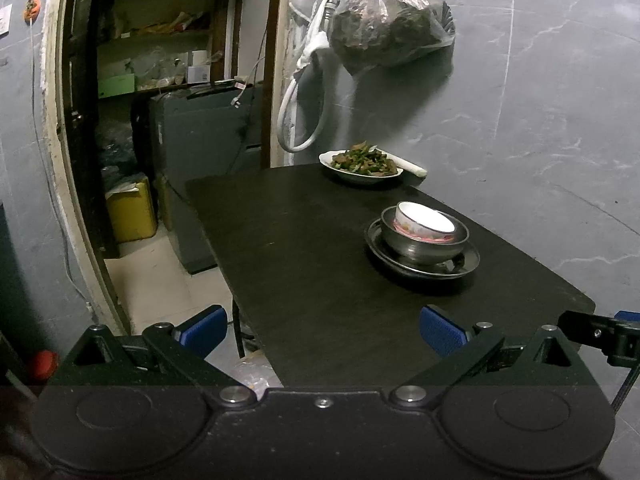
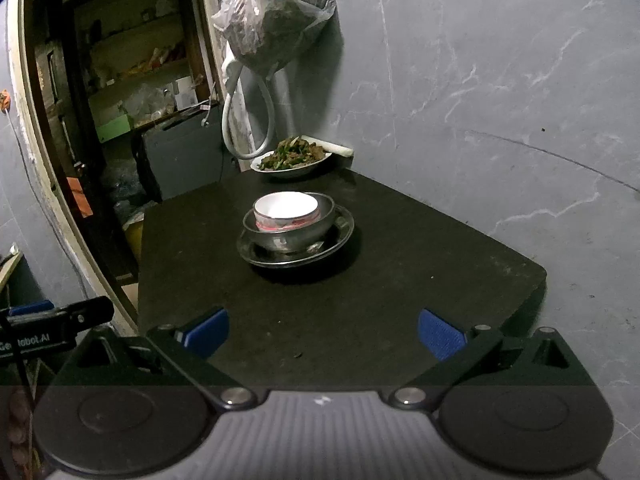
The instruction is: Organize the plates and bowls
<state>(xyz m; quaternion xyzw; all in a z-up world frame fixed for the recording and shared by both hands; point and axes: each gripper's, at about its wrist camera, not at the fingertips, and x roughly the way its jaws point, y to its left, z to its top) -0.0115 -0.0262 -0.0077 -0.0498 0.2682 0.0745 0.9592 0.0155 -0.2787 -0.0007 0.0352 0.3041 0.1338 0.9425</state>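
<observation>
A white bowl (image 1: 426, 222) sits inside a steel bowl (image 1: 420, 246), which stands on a steel plate (image 1: 468, 264) on the black table (image 1: 312, 264). The stack also shows in the right wrist view: white bowl (image 2: 286, 208), steel bowl (image 2: 316, 228), steel plate (image 2: 340, 236). A white plate of cooked food (image 1: 362, 164) (image 2: 294, 158) stands at the table's far edge. My left gripper (image 1: 322, 330) is open and empty, near the table's front edge. My right gripper (image 2: 323, 330) is open and empty, over the front of the table (image 2: 400, 264).
A plastic bag (image 1: 390, 20) (image 2: 276, 16) and a white hose (image 1: 300, 120) (image 2: 248, 120) hang on the grey wall behind the table. A doorway at left shows shelves, a dark box (image 1: 200, 136) and a yellow container (image 1: 130, 210).
</observation>
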